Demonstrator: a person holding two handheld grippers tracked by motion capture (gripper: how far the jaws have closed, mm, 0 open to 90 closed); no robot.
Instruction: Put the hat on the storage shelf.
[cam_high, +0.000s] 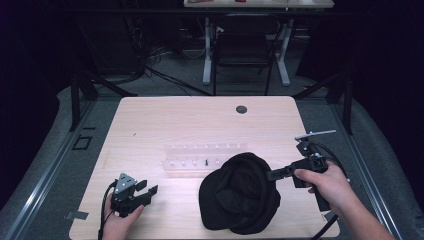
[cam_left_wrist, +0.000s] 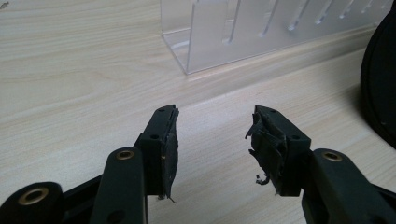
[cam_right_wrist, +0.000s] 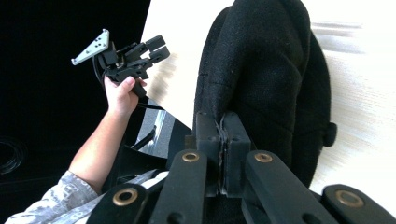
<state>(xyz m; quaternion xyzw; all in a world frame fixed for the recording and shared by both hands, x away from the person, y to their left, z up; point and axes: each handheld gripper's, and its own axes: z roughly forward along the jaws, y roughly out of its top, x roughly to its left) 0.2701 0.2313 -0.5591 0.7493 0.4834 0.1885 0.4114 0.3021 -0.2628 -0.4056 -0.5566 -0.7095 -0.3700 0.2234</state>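
place: lab recording bay
walls: dark, black-draped around the bench
floor: grey, cables behind the bench
furniture: desk legs and chair beyond it

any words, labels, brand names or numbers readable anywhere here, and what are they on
None can be read.
black cap: plain dark fabric, no logo or lettering on the sides that show.
clear plastic rack: no print, bare slots.
left gripper and right gripper: black parts and brass-coloured rivets, no markings to make out.
table: bare wood grain, with a dark round grommet that carries no text.
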